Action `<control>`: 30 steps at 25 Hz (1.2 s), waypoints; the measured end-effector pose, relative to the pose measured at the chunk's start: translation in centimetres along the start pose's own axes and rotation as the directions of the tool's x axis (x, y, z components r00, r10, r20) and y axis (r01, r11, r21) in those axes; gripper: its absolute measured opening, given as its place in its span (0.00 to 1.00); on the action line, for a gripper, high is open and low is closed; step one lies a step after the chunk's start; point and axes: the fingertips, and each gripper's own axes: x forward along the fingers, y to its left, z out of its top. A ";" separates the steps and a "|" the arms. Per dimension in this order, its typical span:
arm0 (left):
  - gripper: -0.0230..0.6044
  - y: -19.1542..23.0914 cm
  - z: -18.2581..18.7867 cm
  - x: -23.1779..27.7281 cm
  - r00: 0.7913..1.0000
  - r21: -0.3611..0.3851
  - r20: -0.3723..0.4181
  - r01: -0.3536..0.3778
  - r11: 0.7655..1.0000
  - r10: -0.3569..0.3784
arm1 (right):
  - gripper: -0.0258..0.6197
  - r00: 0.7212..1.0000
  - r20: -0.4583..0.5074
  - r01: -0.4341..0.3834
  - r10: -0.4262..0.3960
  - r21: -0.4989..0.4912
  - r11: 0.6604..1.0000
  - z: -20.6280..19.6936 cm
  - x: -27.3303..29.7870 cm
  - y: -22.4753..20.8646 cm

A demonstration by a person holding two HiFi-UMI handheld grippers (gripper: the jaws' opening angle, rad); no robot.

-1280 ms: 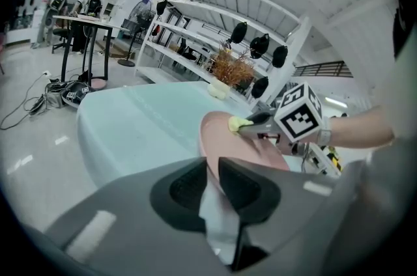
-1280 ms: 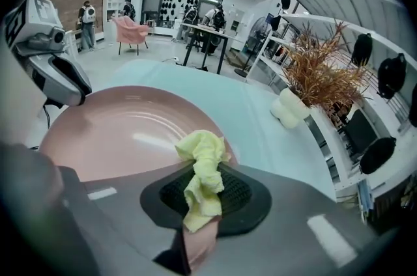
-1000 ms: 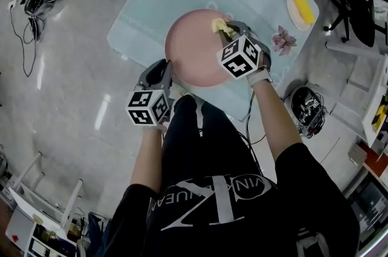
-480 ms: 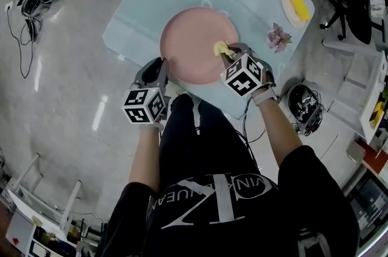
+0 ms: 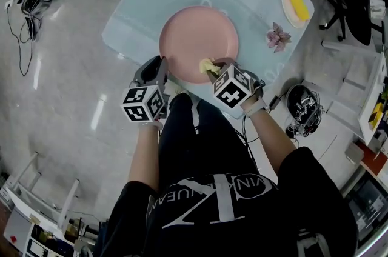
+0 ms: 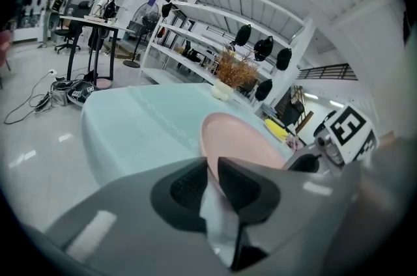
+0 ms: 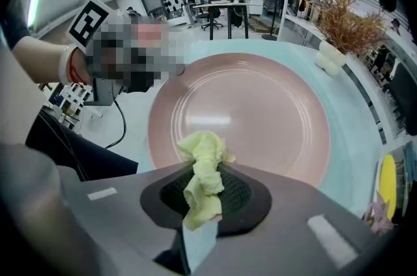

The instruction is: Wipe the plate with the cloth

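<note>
Pale-blue table [image 5: 136, 7] | plate [image 5: 199, 31] at centre | left gripper [image 5: 159, 68] pinches rim at 7 o'clock | right gripper [image 5: 219, 68] clamps cloth [image 5: 207, 65] at plate's 5 o'clock | advice: press cloth flat, sweep arcs, hold rim steady

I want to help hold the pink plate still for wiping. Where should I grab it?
Pinch the thin rim at the near edge, coming in low from the person's side, as the left gripper does. The plate lies flat and wide on the table, so probably only its rim fits between jaws.
</note>
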 end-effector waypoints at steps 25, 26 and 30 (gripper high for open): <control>0.04 0.1 -0.1 0.1 1.000 -0.003 -0.007 0.003 1.000 -0.003 | 0.15 0.981 0.188 -0.021 0.054 -0.171 0.985 12.1 3.4 0.2; 0.04 0.1 -0.1 0.1 1.000 -0.003 -0.007 0.005 1.000 -0.005 | 0.15 0.979 0.197 -0.011 0.044 -0.166 0.986 12.7 3.5 -0.4; 0.04 0.1 -0.1 0.2 1.000 -0.004 -0.009 0.010 1.000 -0.010 | 0.15 0.974 0.226 0.036 -0.004 -0.137 0.990 14.4 3.8 -3.2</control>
